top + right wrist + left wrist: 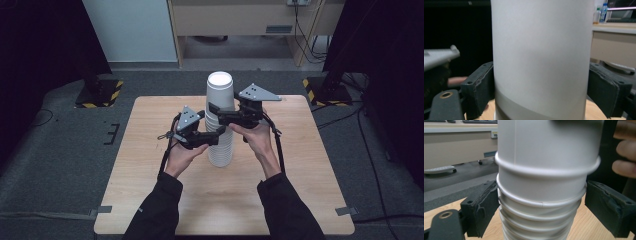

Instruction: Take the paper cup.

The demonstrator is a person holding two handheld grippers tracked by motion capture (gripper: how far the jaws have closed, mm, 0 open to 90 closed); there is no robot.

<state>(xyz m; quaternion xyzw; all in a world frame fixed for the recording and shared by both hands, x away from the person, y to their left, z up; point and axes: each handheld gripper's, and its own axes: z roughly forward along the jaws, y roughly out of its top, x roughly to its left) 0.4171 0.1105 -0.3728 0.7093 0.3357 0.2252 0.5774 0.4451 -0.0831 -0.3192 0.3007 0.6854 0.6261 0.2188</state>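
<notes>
- A tall stack of white paper cups point(220, 120) stands upside down near the middle of my wooden table point(150, 190).
- My left gripper point(212, 137) clamps the stack's lower rims.
- My right gripper point(216, 111) grips the top cup point(541, 60), higher up.

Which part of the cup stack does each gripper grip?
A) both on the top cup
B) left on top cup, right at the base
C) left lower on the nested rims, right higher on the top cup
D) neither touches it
C: the left gripper clamps the nested rims of the cup stack, and the right gripper clamps the smooth wall of the top cup.
</notes>
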